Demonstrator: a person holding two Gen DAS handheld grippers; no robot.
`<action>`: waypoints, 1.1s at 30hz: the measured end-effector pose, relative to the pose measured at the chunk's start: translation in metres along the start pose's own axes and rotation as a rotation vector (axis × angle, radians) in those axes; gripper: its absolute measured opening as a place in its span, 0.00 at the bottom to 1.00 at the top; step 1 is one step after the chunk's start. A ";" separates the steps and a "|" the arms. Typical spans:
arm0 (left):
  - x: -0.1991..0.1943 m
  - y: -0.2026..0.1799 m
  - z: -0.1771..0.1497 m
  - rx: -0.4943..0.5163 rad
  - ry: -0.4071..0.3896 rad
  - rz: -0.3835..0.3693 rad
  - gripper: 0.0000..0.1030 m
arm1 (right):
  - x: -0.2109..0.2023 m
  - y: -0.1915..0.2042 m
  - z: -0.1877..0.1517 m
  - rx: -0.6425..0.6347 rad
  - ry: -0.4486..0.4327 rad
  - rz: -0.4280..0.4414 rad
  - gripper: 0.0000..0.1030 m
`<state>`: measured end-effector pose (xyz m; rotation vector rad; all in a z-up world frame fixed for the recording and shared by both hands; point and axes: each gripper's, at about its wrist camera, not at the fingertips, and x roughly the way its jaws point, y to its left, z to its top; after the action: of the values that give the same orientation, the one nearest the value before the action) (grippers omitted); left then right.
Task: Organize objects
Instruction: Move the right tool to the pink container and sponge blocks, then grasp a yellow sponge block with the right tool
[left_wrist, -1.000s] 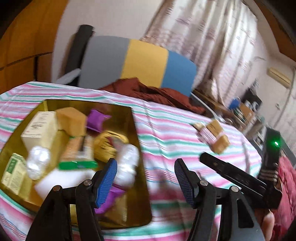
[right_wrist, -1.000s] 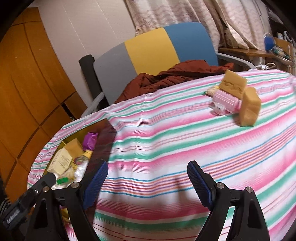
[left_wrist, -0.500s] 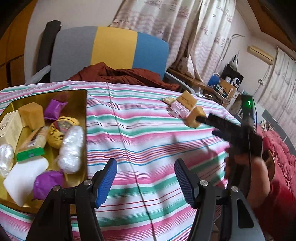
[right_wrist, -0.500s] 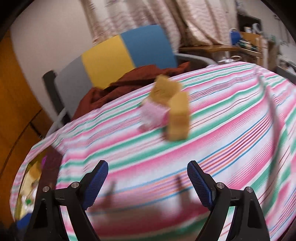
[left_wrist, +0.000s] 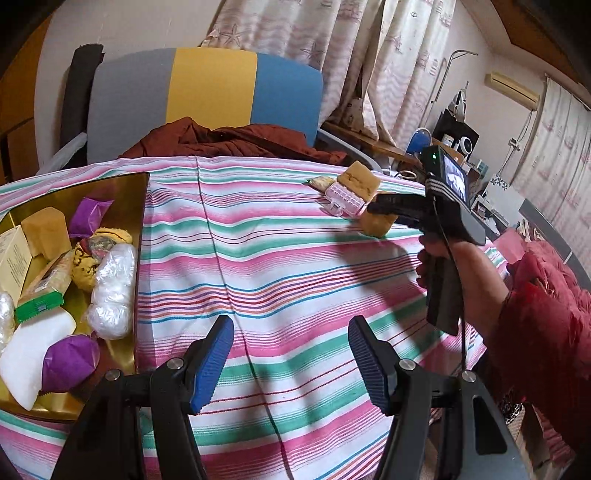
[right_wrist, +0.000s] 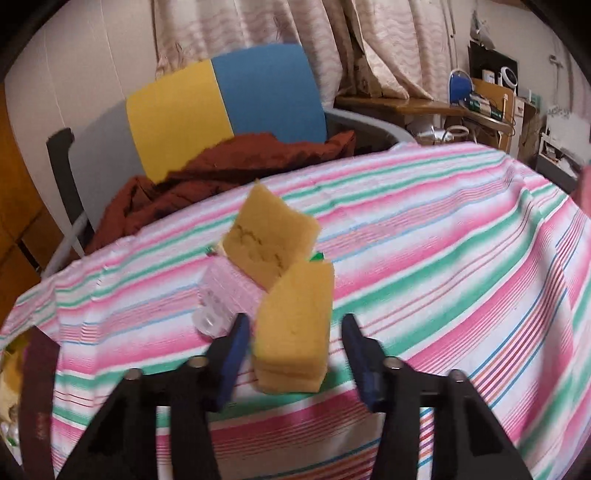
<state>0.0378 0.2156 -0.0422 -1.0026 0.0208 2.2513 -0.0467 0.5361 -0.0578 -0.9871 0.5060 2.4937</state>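
A yellow sponge block (right_wrist: 295, 302) stands on the striped tablecloth (right_wrist: 443, 258), next to a second sponge (right_wrist: 269, 240) that leans on a pink plastic box (right_wrist: 229, 291). My right gripper (right_wrist: 295, 326) straddles the near sponge. Its jaws are closing, with small gaps still showing between pads and sponge. In the left wrist view the same gripper (left_wrist: 380, 206) reaches that sponge (left_wrist: 376, 225), held by a hand (left_wrist: 461, 266). My left gripper (left_wrist: 291, 328) hovers open over bare cloth, with nothing between its fingers. A gold tray (left_wrist: 142, 206) at the left holds several wrapped items.
A chair (left_wrist: 207, 88) with a grey, yellow and blue back stands behind the table, with a rust-brown garment (left_wrist: 229, 142) heaped on it. A small packet (left_wrist: 321, 181) lies by the pink box. A red sleeve (left_wrist: 546, 325) fills the right side. Cluttered shelves (right_wrist: 491, 96) stand at the far right.
My right gripper swept across the table to the sponge pile and its jaws narrowed around the near sponge. My left gripper shifted right, away from the tray, and stayed open.
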 end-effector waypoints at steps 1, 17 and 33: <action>0.001 0.001 0.000 -0.005 0.001 0.001 0.63 | 0.000 -0.002 -0.004 0.008 0.006 0.011 0.37; 0.005 0.000 -0.001 -0.025 0.000 -0.002 0.63 | -0.075 0.016 -0.035 -0.002 -0.217 0.344 0.86; 0.006 -0.003 -0.004 -0.012 0.020 0.001 0.63 | 0.049 0.021 0.027 0.096 0.077 0.073 0.65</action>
<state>0.0394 0.2203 -0.0483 -1.0312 0.0163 2.2452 -0.1052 0.5423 -0.0698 -1.0470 0.6911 2.4767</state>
